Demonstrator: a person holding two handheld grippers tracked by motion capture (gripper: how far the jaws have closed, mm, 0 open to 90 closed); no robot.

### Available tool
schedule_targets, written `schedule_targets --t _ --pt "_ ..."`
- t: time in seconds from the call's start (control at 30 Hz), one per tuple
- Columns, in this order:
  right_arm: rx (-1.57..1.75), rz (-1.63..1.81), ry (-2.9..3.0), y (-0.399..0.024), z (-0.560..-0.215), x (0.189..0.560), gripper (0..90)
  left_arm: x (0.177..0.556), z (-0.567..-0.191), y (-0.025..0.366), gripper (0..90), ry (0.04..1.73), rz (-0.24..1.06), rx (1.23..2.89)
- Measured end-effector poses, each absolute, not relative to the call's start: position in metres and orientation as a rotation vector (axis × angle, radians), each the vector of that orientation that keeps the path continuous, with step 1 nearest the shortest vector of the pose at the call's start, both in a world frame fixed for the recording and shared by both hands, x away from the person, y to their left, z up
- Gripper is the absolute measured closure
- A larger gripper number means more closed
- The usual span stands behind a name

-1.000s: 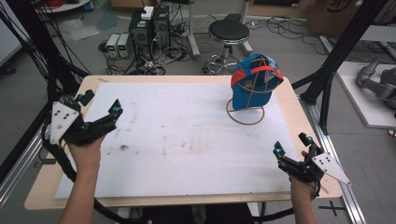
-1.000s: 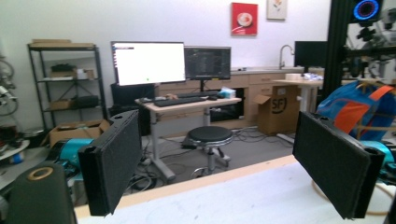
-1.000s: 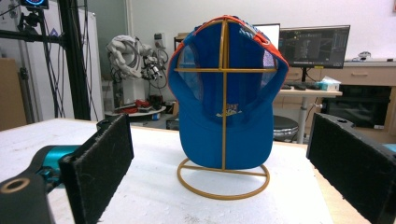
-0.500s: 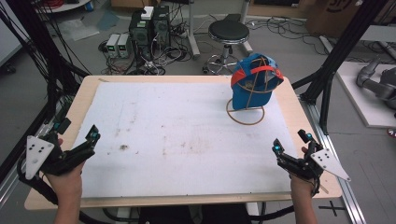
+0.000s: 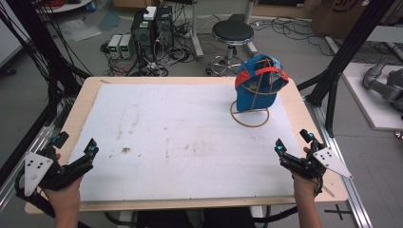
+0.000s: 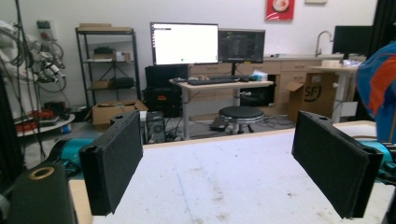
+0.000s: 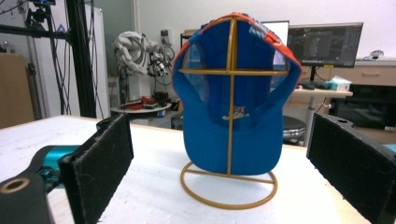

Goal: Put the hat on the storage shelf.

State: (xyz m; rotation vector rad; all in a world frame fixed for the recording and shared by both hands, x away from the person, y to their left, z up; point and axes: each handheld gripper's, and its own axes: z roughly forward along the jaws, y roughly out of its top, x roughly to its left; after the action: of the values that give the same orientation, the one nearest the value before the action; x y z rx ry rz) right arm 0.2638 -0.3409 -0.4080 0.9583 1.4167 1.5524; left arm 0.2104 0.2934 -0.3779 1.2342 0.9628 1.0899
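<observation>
White table top [image 5: 190,142] lies bare between both wide-open grippers, left gripper [image 5: 76,161] and right gripper [image 5: 293,151], while the soft, light blue cap [image 7: 232,116] on its springy wire stand [image 7: 229,186] sits straight ahead of the right fingers [image 7: 100,163], best pinched by the stiffer brim.

Blue cap [image 5: 259,85] with orange trim, hung on gold wire stand [image 5: 250,115]. Stand upright at table's far right part, well apart from both grippers. Stand: round ring base flat on white mat, vertical rod, crossbar, arched hoop on top. Cap draped over hoop, open underside facing person, bill hanging straight down toward ring. Small printed mark inside cap [image 7: 232,112], too blurred to read. Cap edge [image 6: 380,79] at right in left gripper view.
</observation>
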Motion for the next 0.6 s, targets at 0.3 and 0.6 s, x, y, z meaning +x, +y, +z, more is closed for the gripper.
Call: schedule_targets --t 0.3,0.6 --pt "0.953 1.572 1.428 -0.3363 -0.4099 0.2636 6.8 0.2142 -0.3807 0.2931 16.5 0.957 1.089 1.246" --pt "0.986 1.590 1.404 -0.3399 -0.4118 0.2637 6.8 0.2147 -0.3845 0.2982 16.3 0.977 1.086 1.237"
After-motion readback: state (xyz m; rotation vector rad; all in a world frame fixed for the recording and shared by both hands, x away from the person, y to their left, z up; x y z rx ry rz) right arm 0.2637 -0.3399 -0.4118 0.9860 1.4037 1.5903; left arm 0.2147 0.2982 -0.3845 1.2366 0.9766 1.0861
